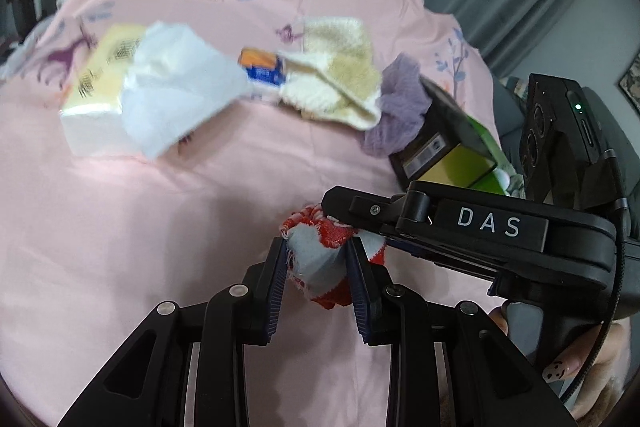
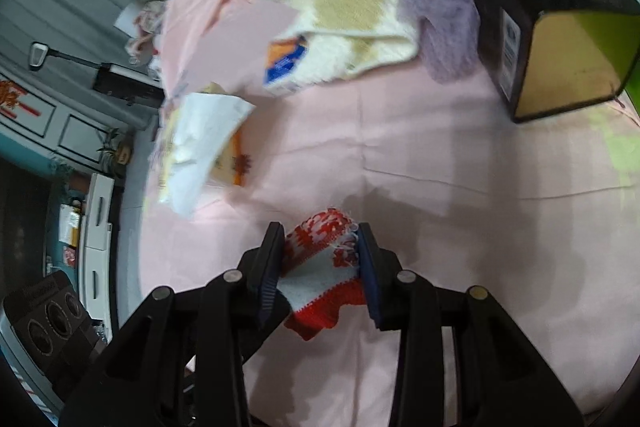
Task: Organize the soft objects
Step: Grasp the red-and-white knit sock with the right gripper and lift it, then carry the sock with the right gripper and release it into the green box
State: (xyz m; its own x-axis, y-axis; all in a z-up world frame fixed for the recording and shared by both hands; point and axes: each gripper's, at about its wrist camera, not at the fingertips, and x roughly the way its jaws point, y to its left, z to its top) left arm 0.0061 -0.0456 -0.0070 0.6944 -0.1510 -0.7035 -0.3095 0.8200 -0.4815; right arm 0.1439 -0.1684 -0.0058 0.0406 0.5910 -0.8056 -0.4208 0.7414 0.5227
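A red, white and grey knitted cloth (image 1: pixel 320 259) is bunched between both grippers above the pink bedsheet (image 1: pixel 160 227). My left gripper (image 1: pixel 318 255) is shut on one part of it. The right gripper (image 1: pixel 340 215) comes in from the right in the left wrist view and grips the cloth's upper edge. In the right wrist view my right gripper (image 2: pixel 320 247) is shut on the same knitted cloth (image 2: pixel 324 267), which hangs down between the fingers. A cream and beige knitted piece (image 1: pixel 336 75) and a purple knit (image 1: pixel 400 111) lie farther back.
A yellow tissue pack (image 1: pixel 96 87) with a white tissue (image 1: pixel 176 87) sticking out lies at the left. A small orange and blue packet (image 1: pixel 262 67) sits by the cream knit. A black and green box (image 2: pixel 540 27) lies on its side at the right. A hand (image 1: pixel 560 359) holds the right gripper's handle.
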